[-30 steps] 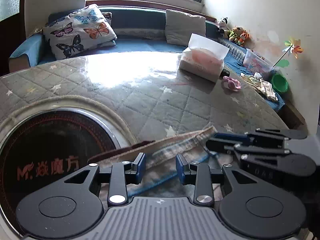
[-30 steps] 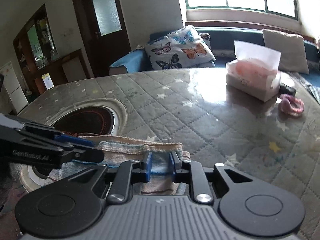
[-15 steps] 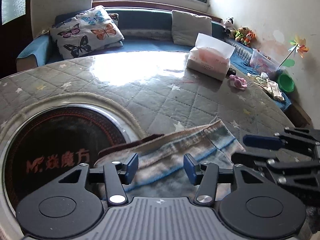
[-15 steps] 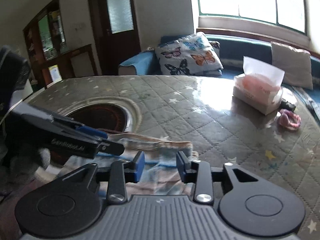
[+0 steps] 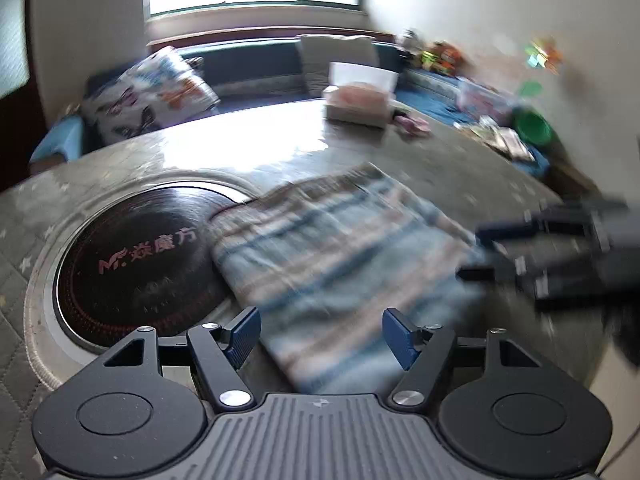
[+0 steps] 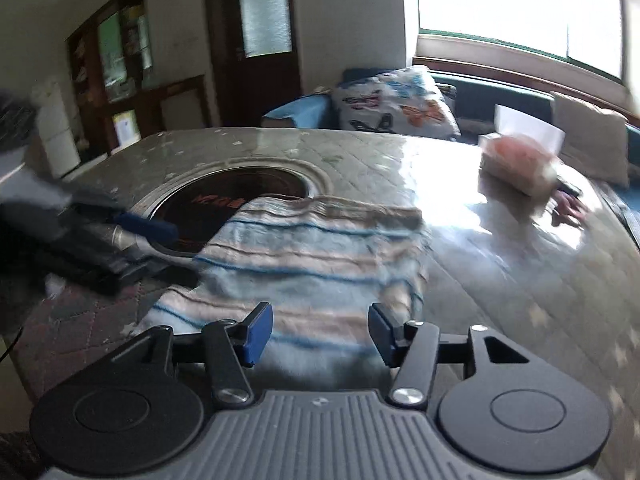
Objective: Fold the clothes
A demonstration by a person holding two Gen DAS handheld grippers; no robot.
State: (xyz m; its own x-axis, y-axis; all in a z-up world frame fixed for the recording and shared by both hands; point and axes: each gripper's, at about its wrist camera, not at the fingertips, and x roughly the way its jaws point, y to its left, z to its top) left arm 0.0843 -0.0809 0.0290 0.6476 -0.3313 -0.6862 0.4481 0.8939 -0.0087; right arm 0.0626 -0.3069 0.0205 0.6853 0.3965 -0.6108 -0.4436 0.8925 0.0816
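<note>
A folded striped cloth [image 5: 336,248] in blue, white and tan lies flat on the quilted table, partly over the round black cooktop [image 5: 132,256]. It also shows in the right wrist view [image 6: 316,268]. My left gripper [image 5: 320,338] is open and empty, above the cloth's near edge. My right gripper [image 6: 318,332] is open and empty, above the cloth's near edge on its side. Each gripper shows blurred in the other's view, the right one [image 5: 560,248] and the left one [image 6: 100,240], beside the cloth.
A tissue box [image 5: 360,100] and a small pink object [image 5: 412,124] sit at the table's far side. A sofa with a butterfly pillow [image 5: 156,100] runs behind. Toys and a green bowl [image 5: 532,126] lie at right. The table's edge [image 6: 24,360] is near left.
Both grippers have opened wide, let go of the cloth and pulled back and up. The cloth now lies flat and folded on the table. Both views are motion-blurred.
</note>
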